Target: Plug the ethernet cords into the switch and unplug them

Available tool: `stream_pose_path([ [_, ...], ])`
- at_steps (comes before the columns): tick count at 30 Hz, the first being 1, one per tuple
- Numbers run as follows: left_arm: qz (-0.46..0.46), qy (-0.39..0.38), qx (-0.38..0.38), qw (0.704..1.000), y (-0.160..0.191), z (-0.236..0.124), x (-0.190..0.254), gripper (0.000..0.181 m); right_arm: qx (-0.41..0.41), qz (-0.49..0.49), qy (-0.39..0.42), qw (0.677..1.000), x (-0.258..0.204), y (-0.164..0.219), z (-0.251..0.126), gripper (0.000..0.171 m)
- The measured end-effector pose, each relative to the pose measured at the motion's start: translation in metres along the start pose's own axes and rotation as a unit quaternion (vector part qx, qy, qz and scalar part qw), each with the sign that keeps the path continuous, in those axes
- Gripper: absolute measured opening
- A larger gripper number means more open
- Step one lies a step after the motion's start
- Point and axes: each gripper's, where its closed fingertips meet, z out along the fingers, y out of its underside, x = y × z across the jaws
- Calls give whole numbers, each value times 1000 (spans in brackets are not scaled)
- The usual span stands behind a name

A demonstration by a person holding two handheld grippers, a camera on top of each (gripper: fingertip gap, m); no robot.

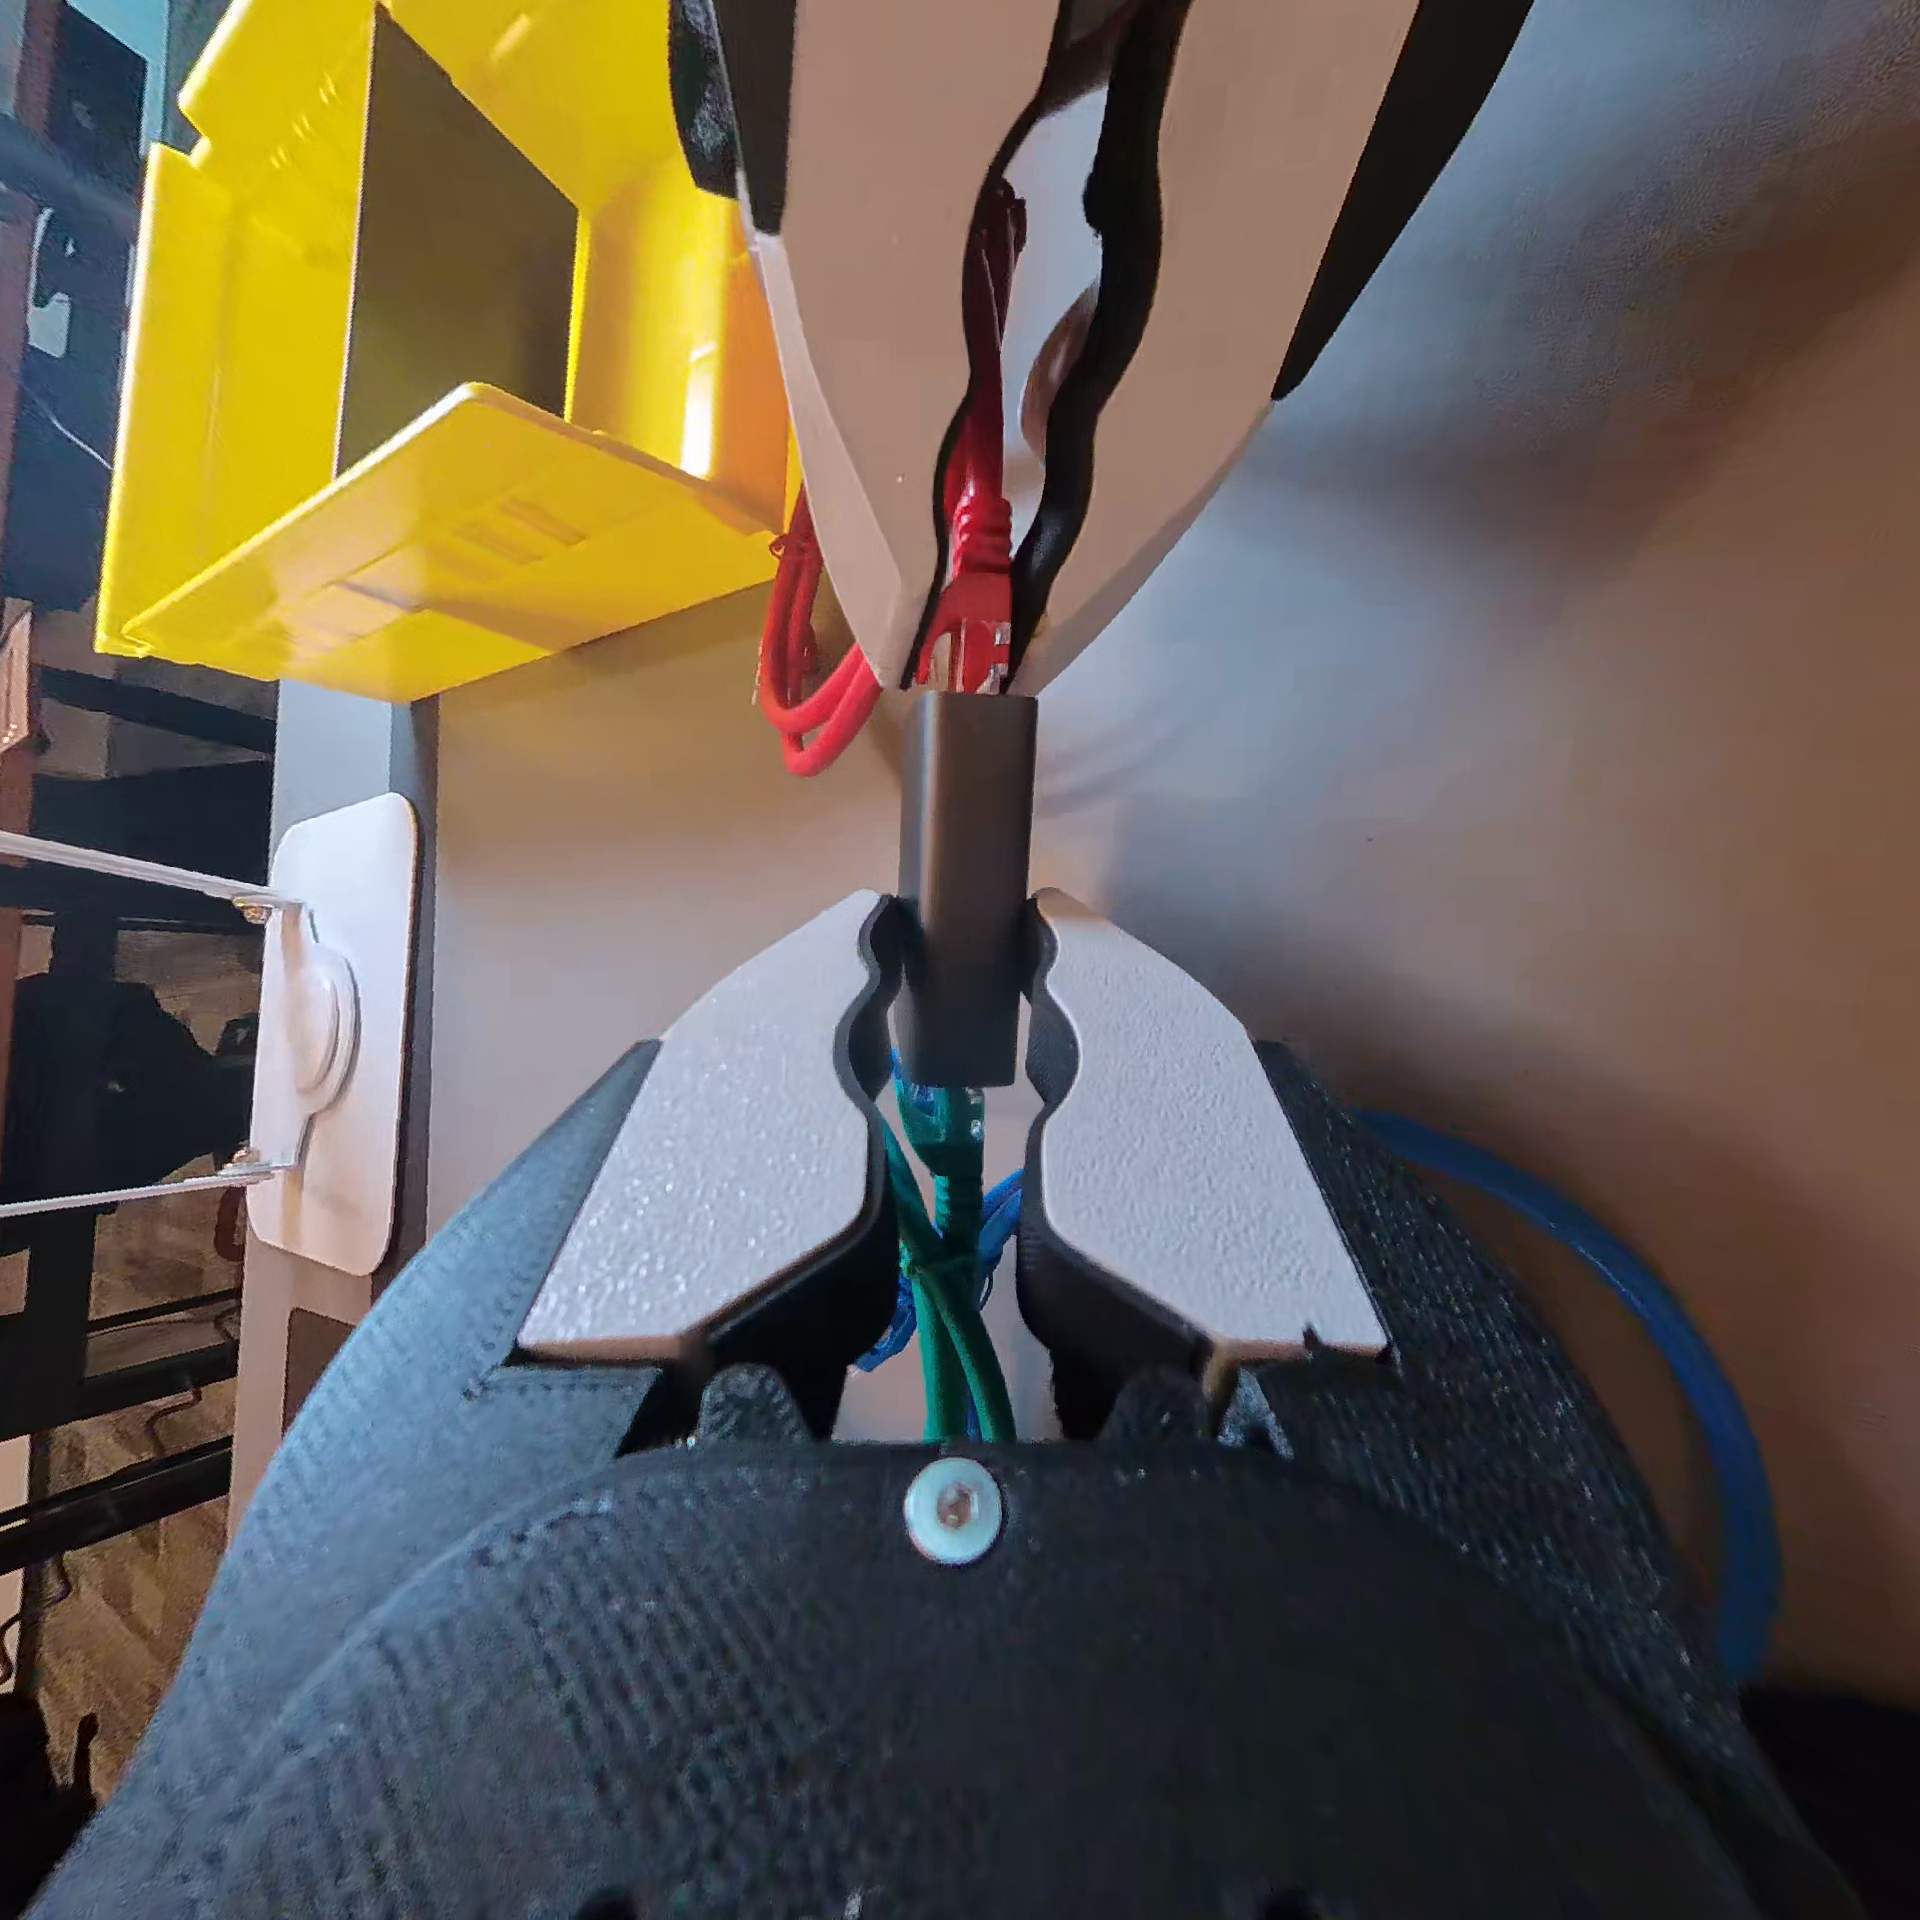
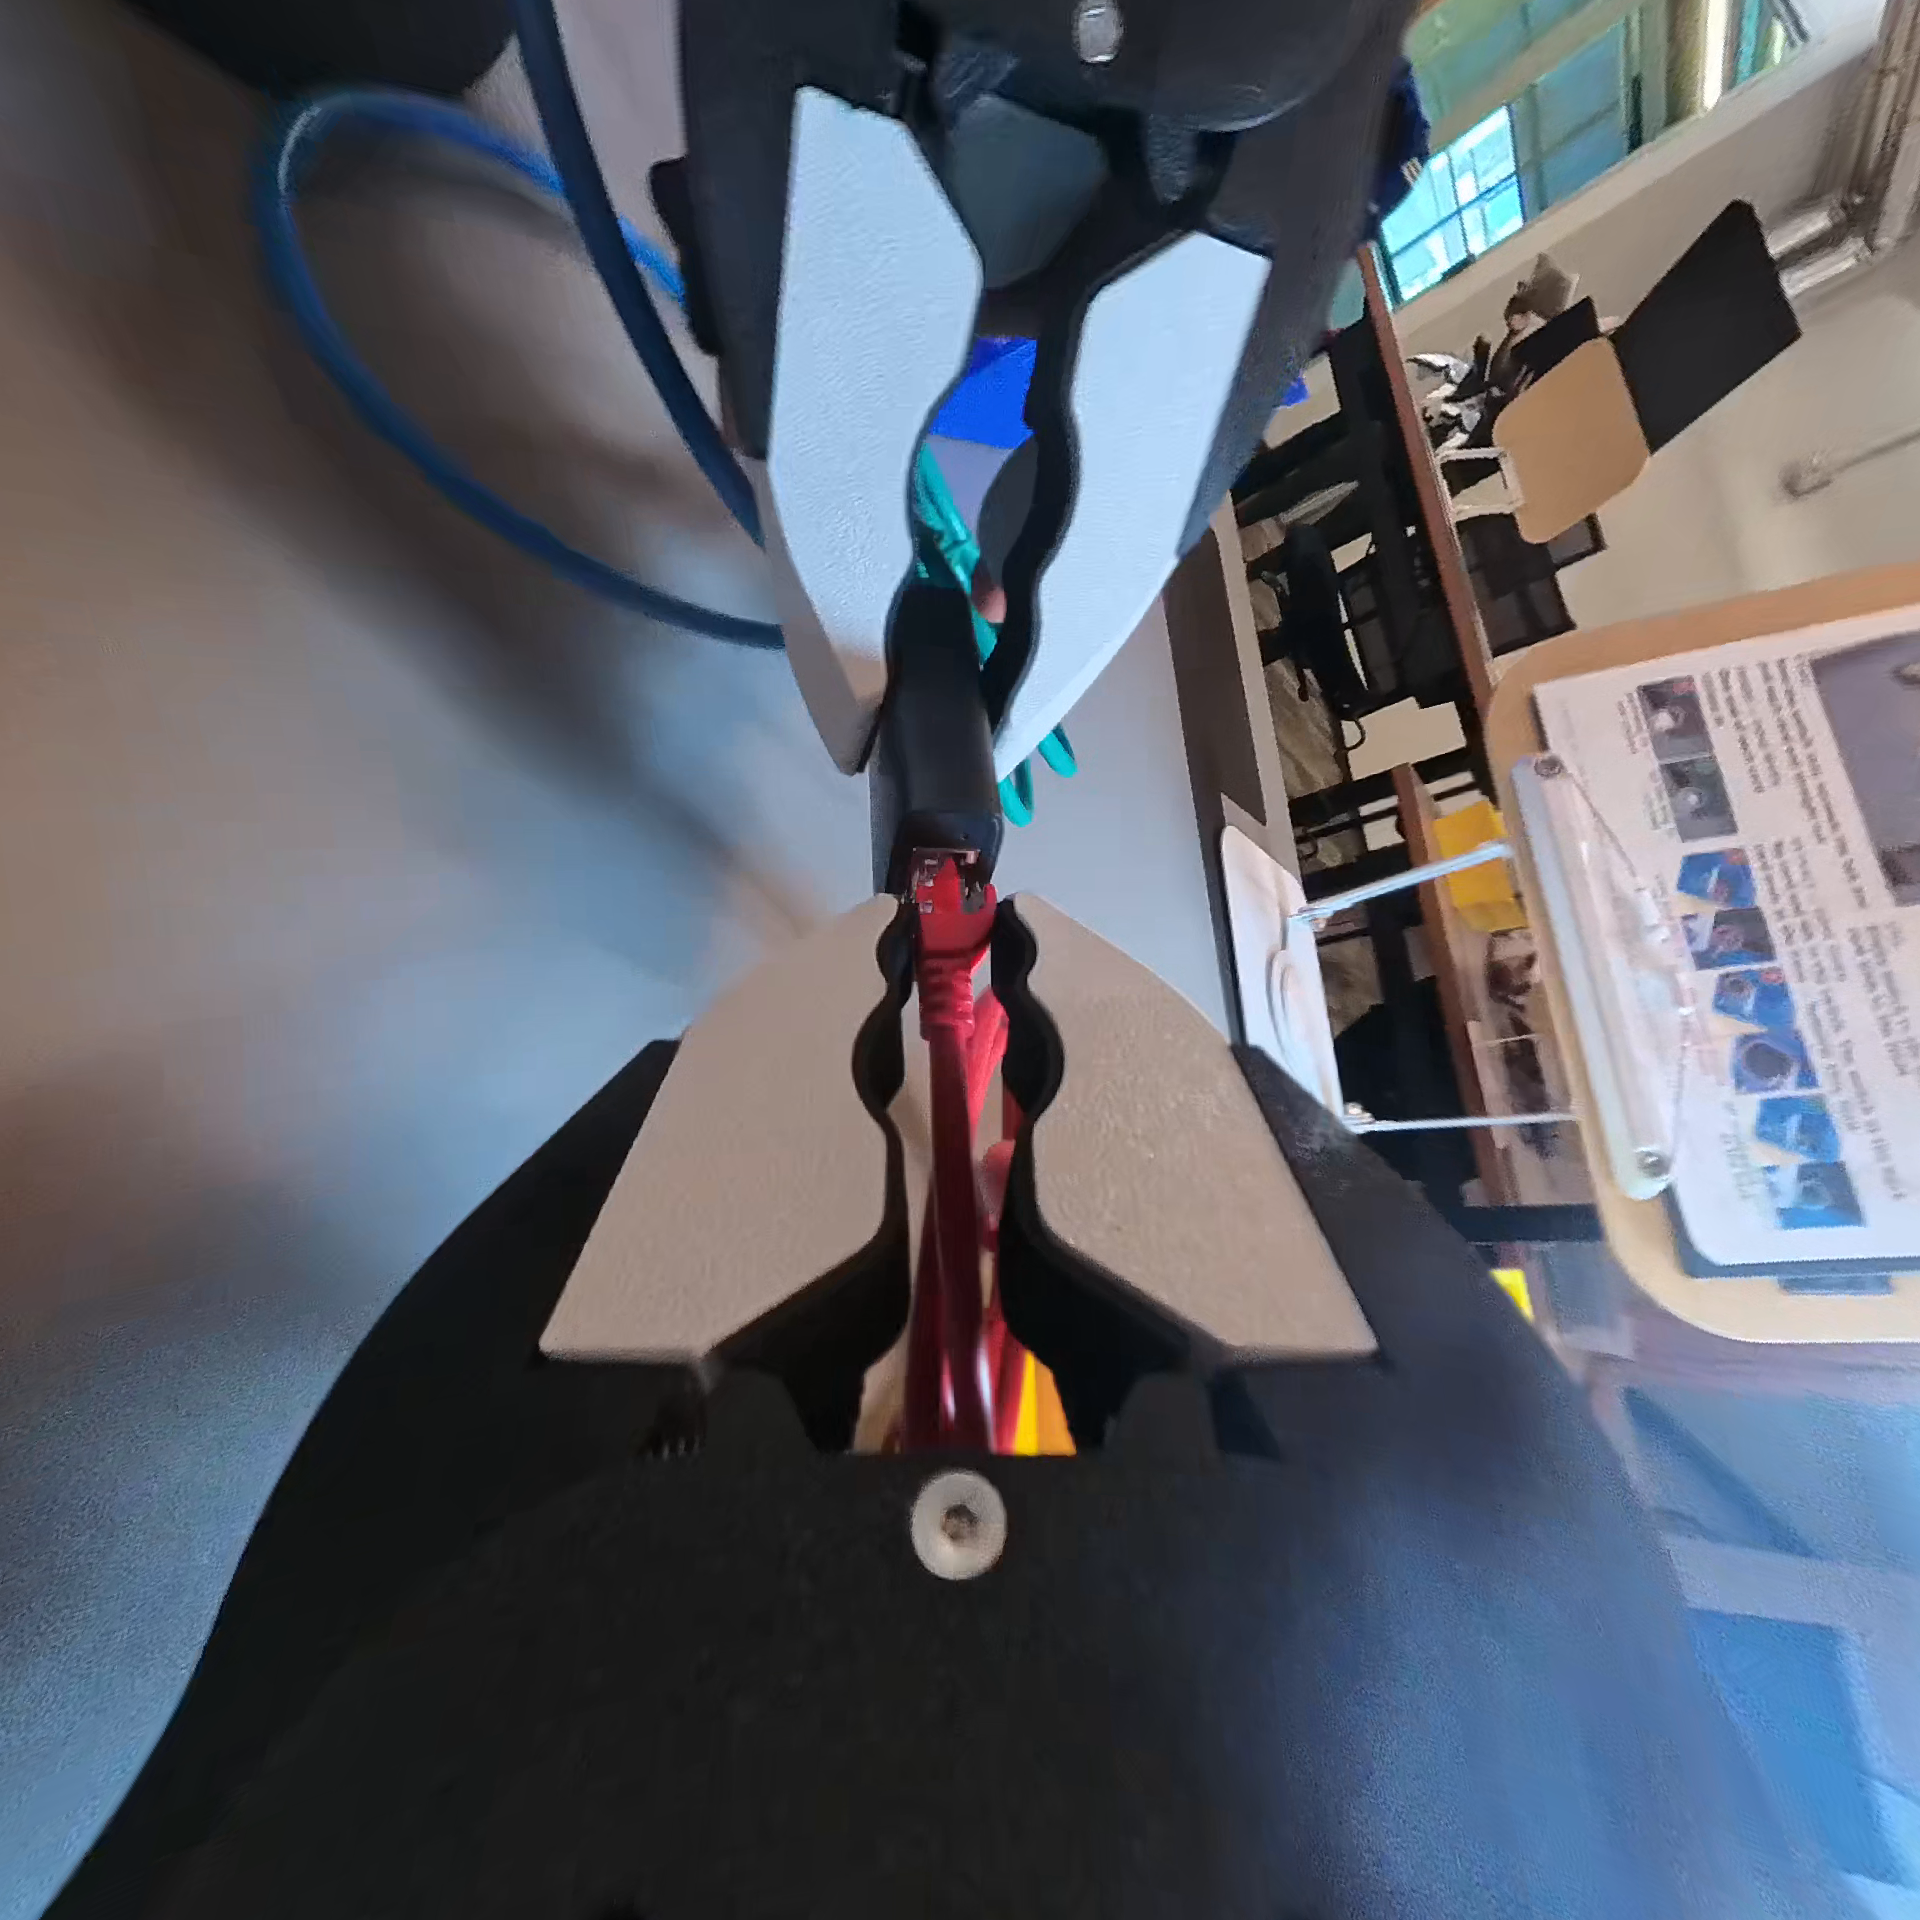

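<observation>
Black switch (image 1: 966, 894) held between both tools above the pale counter (image 1: 1455, 831). Left hand-held gripper (image 1: 961, 935) clamps its near end, green cord (image 1: 951, 1143) plugged in. Right hand-held gripper (image 2: 956, 935) grips red cord (image 2: 948, 935) at the switch's opposite port.

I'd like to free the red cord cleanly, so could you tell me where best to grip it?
Grip the red cord on its ribbed plug boot, just behind the black switch, coming in along the cord's line from the opposite end, as the right tool does. The boot is stiff; the cable behind bends.
</observation>
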Motion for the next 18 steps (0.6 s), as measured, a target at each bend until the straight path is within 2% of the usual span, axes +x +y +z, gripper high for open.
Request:
stream_pose_path([
  [1, 4, 2, -2, 1000, 0, -1, 1, 22, -7, -15, -4, 1000, -2, 0, 0, 14],
  [10, 59, 10, -21, 998, 5, 4, 12, 23, -29, -71, -40, 996, -20, -4, -3, 14],
  [16, 34, 33, -5, 999, 2, 5, 17, 23, -27, -80, -62, 994, -23, -4, -8, 14],
  [18, 24, 33, -12, 999, 3, 7, 16, 22, -22, -56, -66, 996, -22, -2, -6, 14],
])
